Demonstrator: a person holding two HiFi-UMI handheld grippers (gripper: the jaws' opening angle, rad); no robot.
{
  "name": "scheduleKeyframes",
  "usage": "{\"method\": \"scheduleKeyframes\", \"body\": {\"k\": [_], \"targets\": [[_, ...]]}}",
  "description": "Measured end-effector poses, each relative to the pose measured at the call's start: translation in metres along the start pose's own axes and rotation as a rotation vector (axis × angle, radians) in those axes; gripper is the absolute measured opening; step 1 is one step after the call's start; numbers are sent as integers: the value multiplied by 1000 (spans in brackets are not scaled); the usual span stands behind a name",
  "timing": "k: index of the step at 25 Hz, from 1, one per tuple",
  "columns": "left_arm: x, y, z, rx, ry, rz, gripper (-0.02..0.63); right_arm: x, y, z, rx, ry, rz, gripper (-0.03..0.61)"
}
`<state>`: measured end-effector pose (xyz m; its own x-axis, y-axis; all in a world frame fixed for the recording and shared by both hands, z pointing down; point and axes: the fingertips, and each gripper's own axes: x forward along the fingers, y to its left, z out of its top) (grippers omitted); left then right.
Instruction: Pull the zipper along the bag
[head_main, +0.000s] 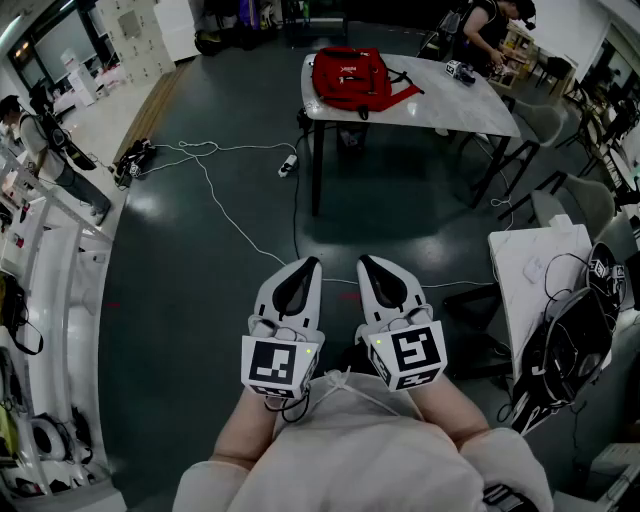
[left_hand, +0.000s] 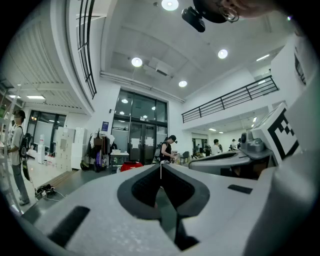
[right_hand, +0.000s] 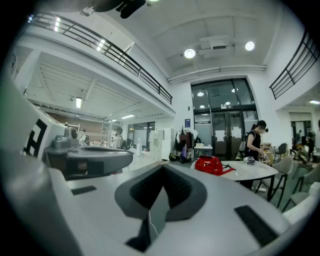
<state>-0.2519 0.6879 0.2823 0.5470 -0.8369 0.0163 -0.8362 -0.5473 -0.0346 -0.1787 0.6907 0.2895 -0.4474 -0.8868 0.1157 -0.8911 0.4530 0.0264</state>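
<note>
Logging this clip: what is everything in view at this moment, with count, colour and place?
Backpack: one, red, on the far table.
Far table: one, white top, dark legs, ahead.
Near table: one, white, at right.
Cabled gear: some, black, at the near table's edge.
Floor cables: several, white, on the dark floor.
Person in black: one, at the far table.
Person at left: one, dark top, left edge.
Left gripper: one, white, shut, empty.
Right gripper: one, white, shut, empty.

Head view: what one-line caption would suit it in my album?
Left claw and right claw, both shut and empty, held out toward the red bag lying on the white table ahead.
</note>
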Motion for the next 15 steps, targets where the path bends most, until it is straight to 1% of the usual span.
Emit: {"method": "scheduleKeyframes", "body": {"k": [3, 6, 8, 10, 12, 15], "targets": [[6, 2, 0, -7, -1, -10, 20, 6, -2, 1, -4, 5, 5, 26], [10, 4, 2, -35, -4, -12, 20, 10, -4, -1, -2, 11, 8, 26], [12, 6, 0, -37, -2, -9, 20, 13, -6, -5, 35, 22, 13, 26], [16, 9, -5, -30, 7, -6, 20, 17, -9, -8, 97, 31, 16, 26], [21, 12, -7, -27, 16, -2, 20, 20, -16, -9, 141, 28, 1, 26], [28, 12, -11, -35, 25, -2, 20, 22, -28, -9, 156, 22, -35, 26]]}}
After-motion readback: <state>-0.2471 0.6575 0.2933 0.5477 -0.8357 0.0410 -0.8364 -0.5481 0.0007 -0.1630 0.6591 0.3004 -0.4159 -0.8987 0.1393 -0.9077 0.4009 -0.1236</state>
